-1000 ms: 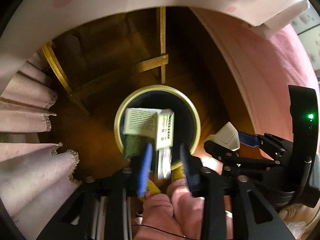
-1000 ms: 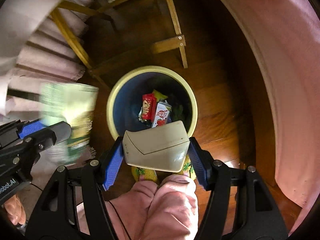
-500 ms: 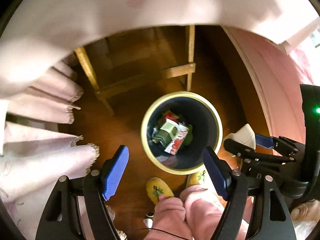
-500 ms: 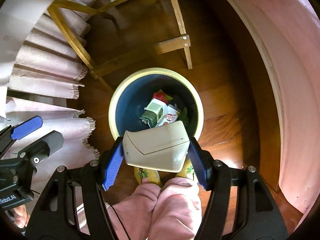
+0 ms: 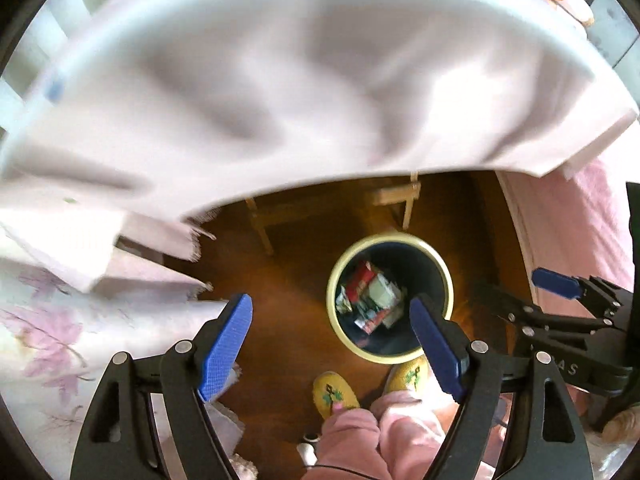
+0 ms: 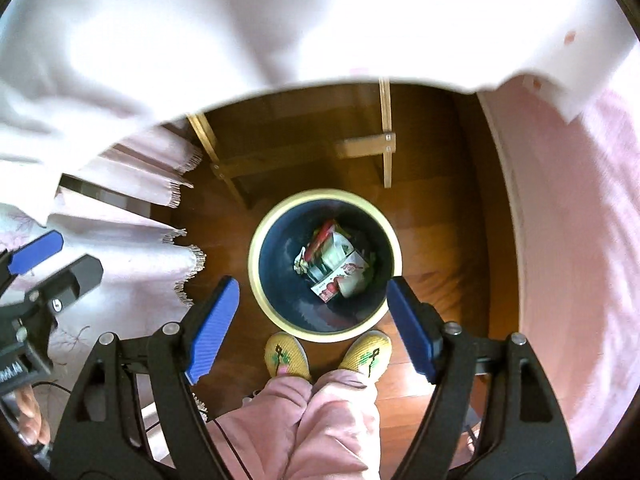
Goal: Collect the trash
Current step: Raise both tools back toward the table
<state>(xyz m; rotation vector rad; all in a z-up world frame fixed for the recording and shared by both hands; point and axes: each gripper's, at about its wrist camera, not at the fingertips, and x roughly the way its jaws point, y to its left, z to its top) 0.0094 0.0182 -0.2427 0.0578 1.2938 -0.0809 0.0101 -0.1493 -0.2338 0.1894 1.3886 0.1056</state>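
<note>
- Now both claws point steeply down over a round bin (image 6: 325, 196) with a cream rim and dark blue inside, standing on the wooden floor (image 6: 432, 208).
- Left claw (image 5: 330, 338): its jaws have just been opening and stand spread wide, with nothing between the blue pads (image 5: 224, 344).
- Right claw (image 6: 312, 320): its jaws have also just been opening; they are spread, and nothing sits between them.
- Trash (image 6: 334, 262): a heap of crumpled packets and small cartons, red, white and green, lies at the bottom of the bin.
- Just beside the bin's near rim stand two yellow slippers (image 6: 286, 354), with pink trouser legs (image 6: 296, 420) above them.
- A white cloth (image 5: 280, 80) hangs over the table edge across the top of both views, blurred in the left one; wooden legs and a crossbar (image 6: 364, 146) show under it.
- A pink rug (image 6: 576, 260) borders the floor on the right.
- Each wrist view catches the other claw at its edge.
</note>
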